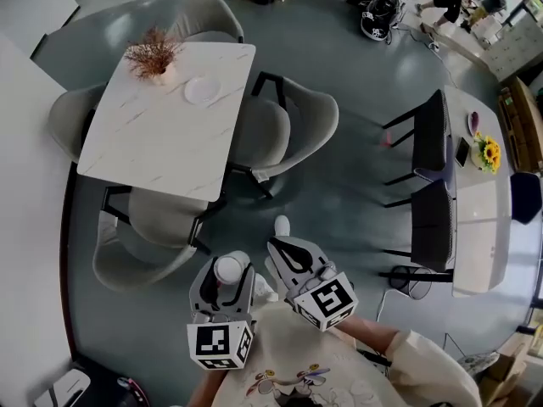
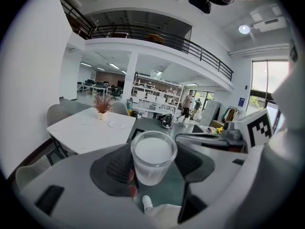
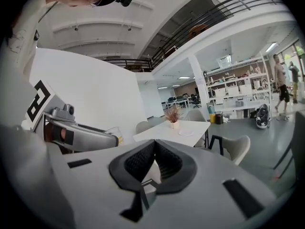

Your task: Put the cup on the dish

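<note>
Nearest, your left tool [image 2: 153,168]: jaws clamped on the cup [image 2: 153,155], which stood upright, held close to your body.

Beside it, your right tool [image 3: 153,162]: jaws pressed together, nothing between them.

Beyond, open grey floor, then a chair [image 1: 280,134] drawn up at the bench.

Farthest, the bench [image 1: 161,142]: it carried the dish [image 1: 203,90], bare, just beside a dried plant [image 1: 153,58].

Progress: pick-up judged done; cup and dish were well apart. Outstanding: you had yet to carry the cup to the bench, set it on the dish and let go.
</note>
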Demonstrator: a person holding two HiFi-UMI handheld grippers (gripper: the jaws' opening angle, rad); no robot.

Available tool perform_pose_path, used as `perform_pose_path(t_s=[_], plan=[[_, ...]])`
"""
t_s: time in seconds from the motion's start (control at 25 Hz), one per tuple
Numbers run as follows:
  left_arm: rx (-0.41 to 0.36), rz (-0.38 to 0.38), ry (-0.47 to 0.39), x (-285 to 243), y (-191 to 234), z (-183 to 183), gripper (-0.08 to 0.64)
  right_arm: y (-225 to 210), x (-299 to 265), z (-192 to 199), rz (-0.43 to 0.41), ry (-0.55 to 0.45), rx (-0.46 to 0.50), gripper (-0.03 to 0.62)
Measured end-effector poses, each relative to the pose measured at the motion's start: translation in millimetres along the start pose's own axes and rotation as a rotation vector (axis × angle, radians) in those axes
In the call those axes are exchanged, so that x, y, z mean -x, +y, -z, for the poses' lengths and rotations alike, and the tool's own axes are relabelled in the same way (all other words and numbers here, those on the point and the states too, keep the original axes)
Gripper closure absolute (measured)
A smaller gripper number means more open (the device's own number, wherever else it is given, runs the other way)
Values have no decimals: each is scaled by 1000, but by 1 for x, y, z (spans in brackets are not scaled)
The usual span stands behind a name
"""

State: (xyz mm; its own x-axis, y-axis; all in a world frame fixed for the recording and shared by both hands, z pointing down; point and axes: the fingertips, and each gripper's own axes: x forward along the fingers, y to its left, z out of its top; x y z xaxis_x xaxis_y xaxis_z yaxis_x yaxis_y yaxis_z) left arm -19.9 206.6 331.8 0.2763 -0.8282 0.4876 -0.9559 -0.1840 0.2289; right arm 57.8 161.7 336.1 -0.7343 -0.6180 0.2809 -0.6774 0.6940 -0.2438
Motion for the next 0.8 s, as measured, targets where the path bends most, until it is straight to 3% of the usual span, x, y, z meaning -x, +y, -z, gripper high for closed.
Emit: perform_pose_path(t_s=[0.48,0.8], plan=[[-25,15,-37,-108,-13,-93,284,-99,-50,-63,-7,-40,-17,588],[4,-17,-44,-173,-9,-120,284,-155,-87,-80,-41,-51,-61,588]])
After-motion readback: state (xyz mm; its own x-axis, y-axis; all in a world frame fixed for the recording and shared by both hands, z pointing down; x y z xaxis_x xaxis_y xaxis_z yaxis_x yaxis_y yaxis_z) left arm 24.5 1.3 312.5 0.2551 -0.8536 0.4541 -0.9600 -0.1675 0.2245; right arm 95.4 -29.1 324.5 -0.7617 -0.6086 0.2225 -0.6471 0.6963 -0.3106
